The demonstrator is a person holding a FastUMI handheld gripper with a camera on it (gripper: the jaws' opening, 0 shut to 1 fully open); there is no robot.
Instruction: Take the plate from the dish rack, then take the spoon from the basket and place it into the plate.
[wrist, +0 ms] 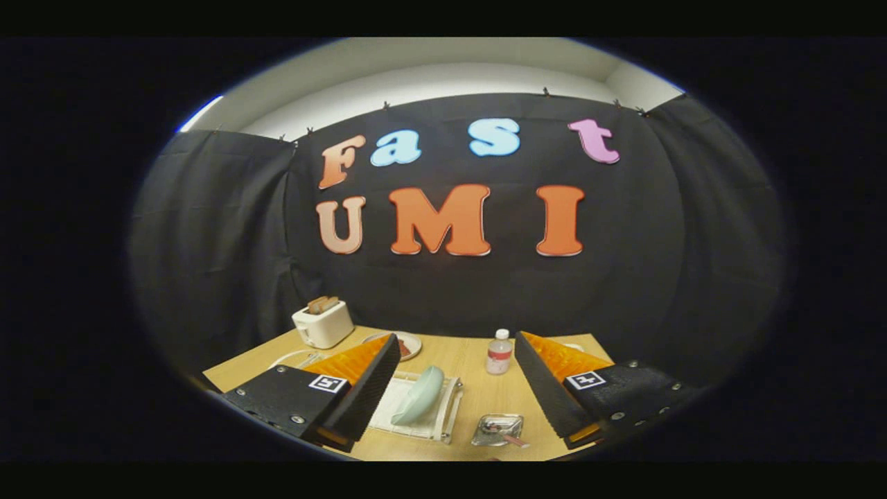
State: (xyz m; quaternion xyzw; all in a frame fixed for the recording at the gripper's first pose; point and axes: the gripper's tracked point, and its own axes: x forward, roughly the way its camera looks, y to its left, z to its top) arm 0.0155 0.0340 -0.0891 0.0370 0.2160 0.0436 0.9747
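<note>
The gripper (457, 346) is held above the near part of a wooden table (471, 398), and its two fingers are spread wide apart with nothing between them, so it is released and holds no thing. Between the fingers, lower on the table, there is a white dish rack (443, 416), and a pale green plate (419, 395) stands in it on its edge, leaning a little. Just beside the rack, closer to the right finger, sits a small shiny basket (497, 430), and a spoon (511, 439) with a pinkish handle lies in it; the handle sticks out over the rim toward the right finger. Beyond the basket a small clear bottle (499, 352) with a white cap stands upright. Beyond the left finger a white toaster (322, 324) stands near the far corner of the table with two slices of bread in its slots. Near the toaster, partly hidden behind the left fingertip, is a round dish (409, 344) with something reddish on it, which I cannot identify
</note>
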